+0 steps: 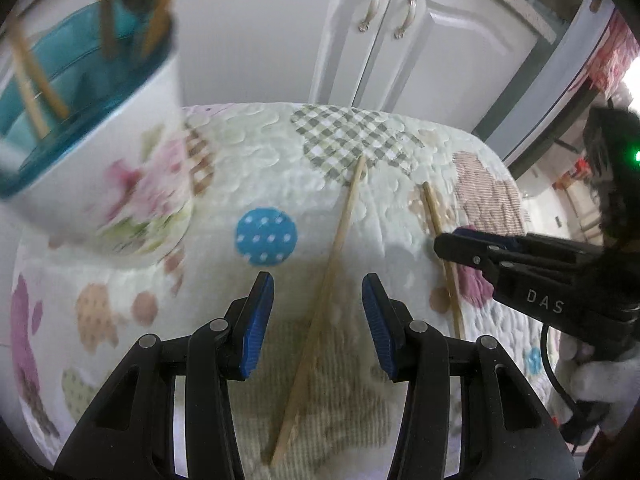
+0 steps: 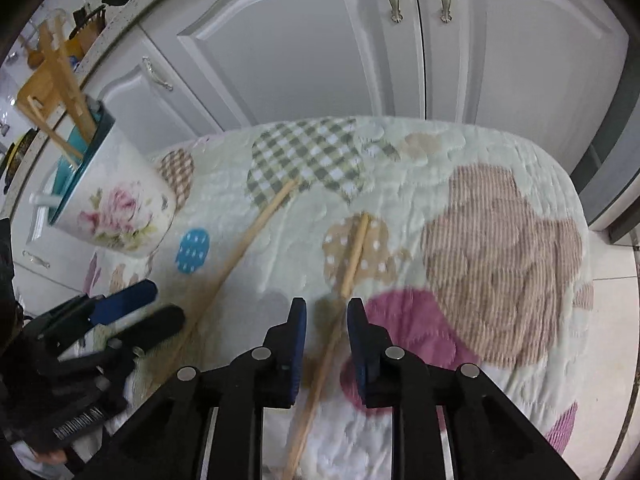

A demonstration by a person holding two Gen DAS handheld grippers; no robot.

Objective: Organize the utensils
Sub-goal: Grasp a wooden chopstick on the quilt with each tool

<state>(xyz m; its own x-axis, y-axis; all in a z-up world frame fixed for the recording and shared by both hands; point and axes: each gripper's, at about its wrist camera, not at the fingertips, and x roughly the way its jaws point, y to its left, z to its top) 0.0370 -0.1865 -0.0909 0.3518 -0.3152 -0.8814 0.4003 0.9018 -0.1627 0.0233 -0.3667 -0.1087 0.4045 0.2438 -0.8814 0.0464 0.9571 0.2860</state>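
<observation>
Two chopsticks lie flat on the quilted cover of my desk (image 1: 248,168). Through my left wrist camera, my left gripper (image 1: 318,320) hangs with its blue pads spread wide, and the left chopstick (image 1: 324,296) runs up between them toward the far edge, touched by neither pad. The right chopstick (image 1: 442,248) lies near the right edge, where my right gripper (image 1: 444,246) reaches in over it. A flowered utensil holder (image 1: 104,152) with a teal rim stands at the far left corner, blurred, with wooden sticks in it.

Through my right wrist camera, my right gripper (image 2: 327,336) straddles the right chopstick (image 2: 352,256), pads parted a little on either side; contact I cannot tell. The left chopstick (image 2: 244,244) slants toward the holder (image 2: 116,204), my left gripper (image 2: 148,308) just beside its near end.
</observation>
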